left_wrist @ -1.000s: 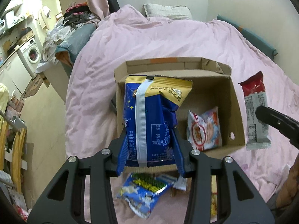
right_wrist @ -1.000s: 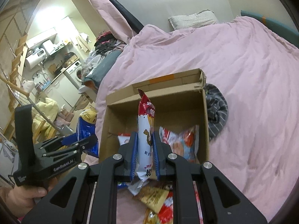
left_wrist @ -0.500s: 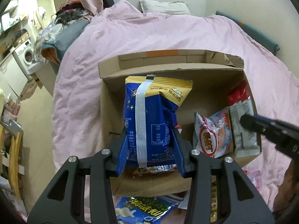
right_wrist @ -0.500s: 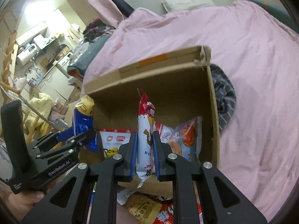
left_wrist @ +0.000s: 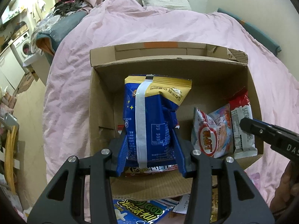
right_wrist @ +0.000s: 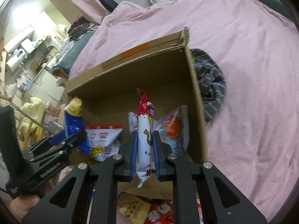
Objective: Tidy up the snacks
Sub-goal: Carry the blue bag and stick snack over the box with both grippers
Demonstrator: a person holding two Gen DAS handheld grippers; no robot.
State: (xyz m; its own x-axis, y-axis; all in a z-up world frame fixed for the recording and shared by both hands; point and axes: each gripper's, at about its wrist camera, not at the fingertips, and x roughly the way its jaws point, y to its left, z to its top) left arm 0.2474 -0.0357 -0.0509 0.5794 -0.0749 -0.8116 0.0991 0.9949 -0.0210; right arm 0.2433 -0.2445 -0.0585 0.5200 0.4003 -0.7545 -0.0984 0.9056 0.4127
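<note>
Left gripper (left_wrist: pixel 150 149) clamped on blue-and-gold bag (left_wrist: pixel 151 115), long axis upright, gold seal end up, bottom edge between the fingers. Bag already over cardboard box (left_wrist: pixel 186 69), toward its left half; white-and-red packet (right_wrist: pixel 101 140) lying on the floor of the box directly underneath. Straight down from here, likely no lateral shift needed.

Right gripper (right_wrist: pixel 143 149) clamped on red-and-white stick pack (right_wrist: pixel 144 130), also upright, red end up, loose tail hanging below the fingers. Sits over the right half of the box, just in front of orange-and-white pouch (right_wrist: pixel 172 128), which leans against the right wall. Tight slot there; probably worth dropping beside the pouch, not on it.

Both loads equally close to release; left one bulkier, more likely to tip over once let go.

Box resting on pink duvet (left_wrist: pixel 130 29), soft and uneven, so some wobble expected on contact. Front flap folded out toward the grippers. More loose snacks on the near side of the box: blue popcorn bag (left_wrist: pixel 138 212), yellow packet (right_wrist: pixel 133 208). Striped dark cloth (right_wrist: pixel 211 89) just beside the right wall, outside. Washing machine (left_wrist: pixel 23 46) and clutter off to the left, well apart.
</note>
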